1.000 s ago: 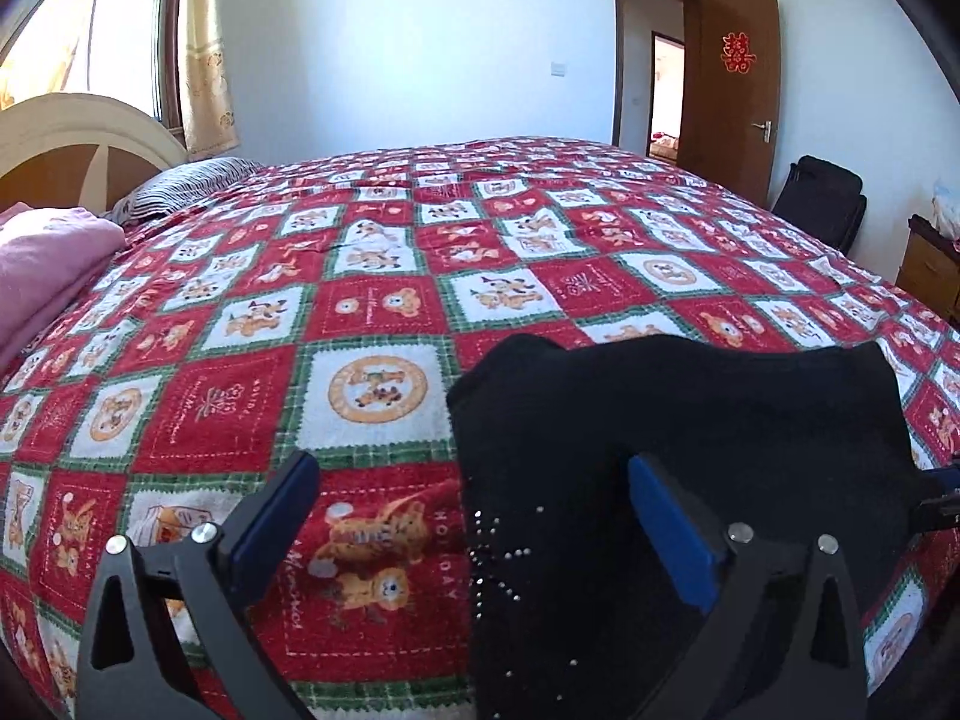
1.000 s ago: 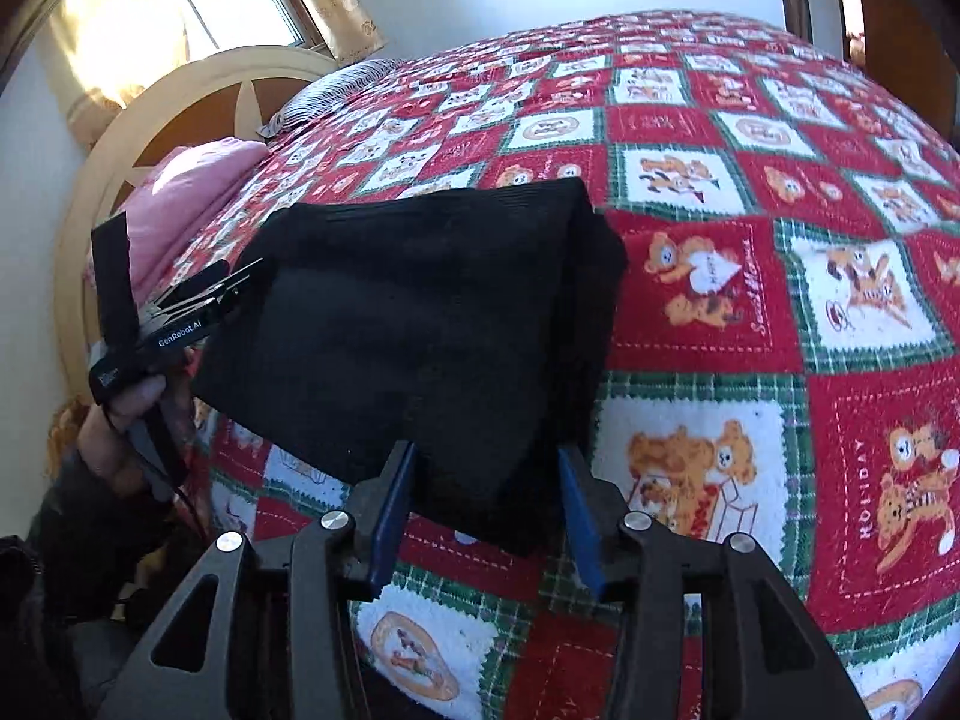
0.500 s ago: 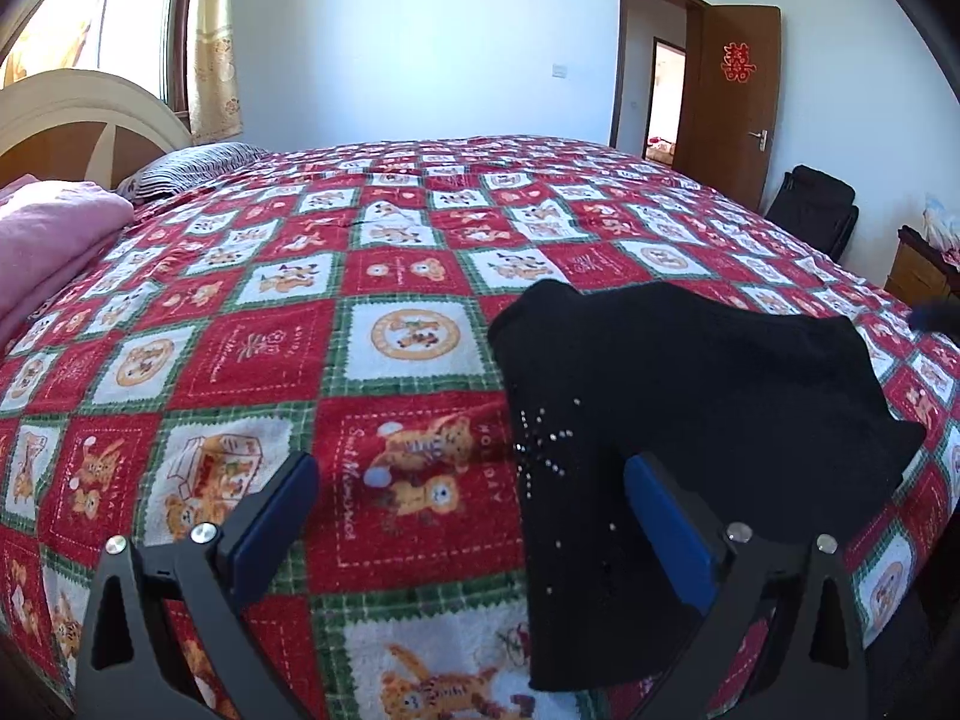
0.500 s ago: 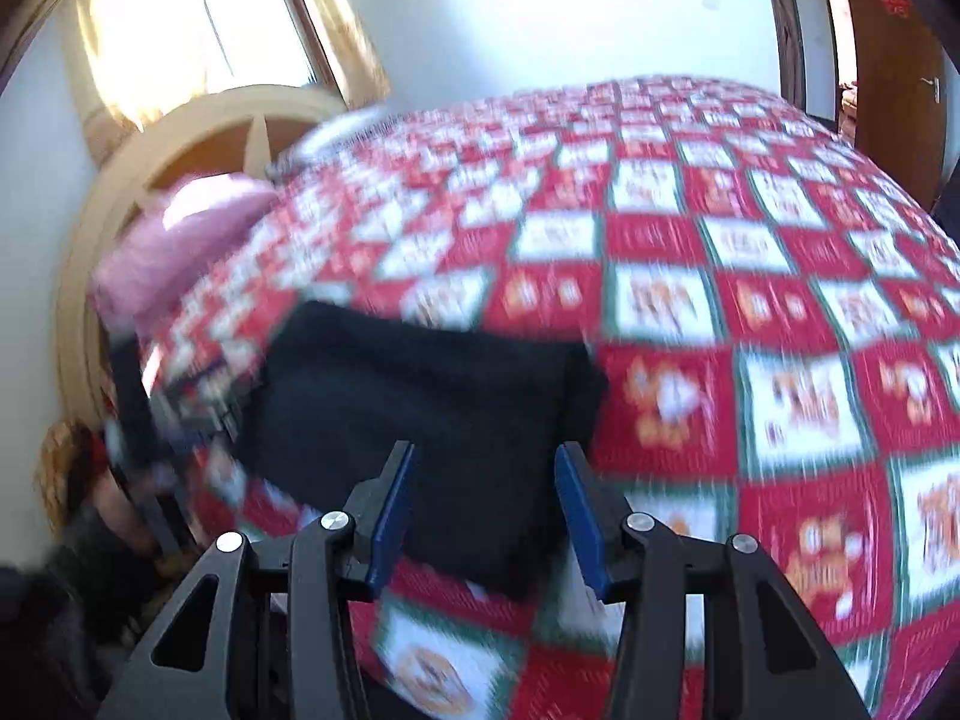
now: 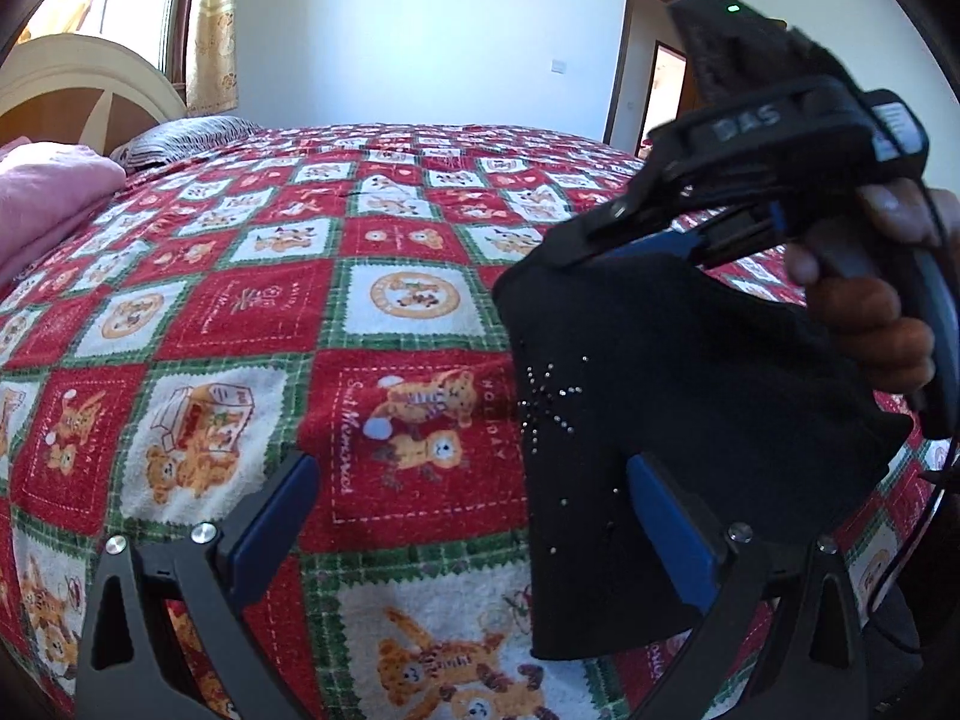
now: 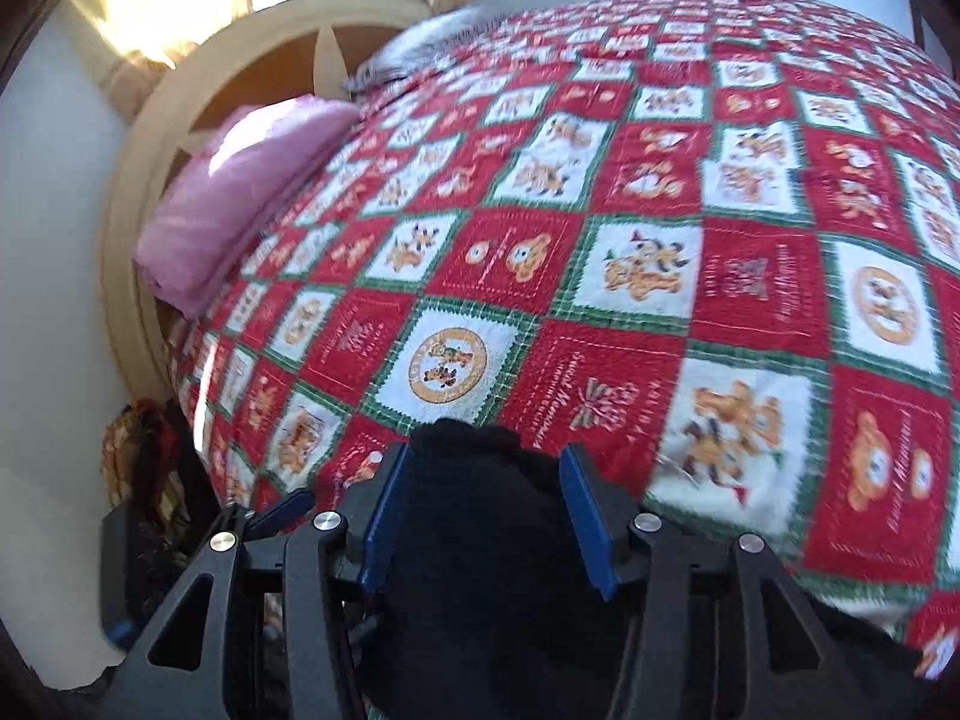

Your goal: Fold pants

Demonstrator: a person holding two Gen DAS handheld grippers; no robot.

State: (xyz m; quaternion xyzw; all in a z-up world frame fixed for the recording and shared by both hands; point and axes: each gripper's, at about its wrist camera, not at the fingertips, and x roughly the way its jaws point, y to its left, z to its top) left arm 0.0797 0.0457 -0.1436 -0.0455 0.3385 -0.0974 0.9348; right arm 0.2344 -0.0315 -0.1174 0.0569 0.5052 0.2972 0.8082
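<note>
The folded black pants (image 5: pixel 672 408), with small studs on the front, lie near the bed's front edge on the red patchwork blanket (image 5: pixel 240 324). My left gripper (image 5: pixel 474 516) is open and empty; its right finger sits over the pants' near edge. My right gripper (image 6: pixel 480 516) is over the pants (image 6: pixel 480 570) with its jaws part open, the far fold between the blue pads; I cannot tell if they pinch it. In the left wrist view the right gripper (image 5: pixel 654 246) comes in from the upper right, fingertips at the pants' far corner.
A pink folded blanket (image 6: pixel 240 192) and a striped pillow (image 5: pixel 180 138) lie by the curved headboard (image 6: pixel 198 120) on the left. A window with curtains stands behind it. An open wooden door (image 5: pixel 654 72) is at the far right. Dark items sit on the floor beside the bed (image 6: pixel 144 480).
My right gripper swung over the pants to the far corner and now shows in the left wrist view. My left gripper pulled back toward the bed's front edge.
</note>
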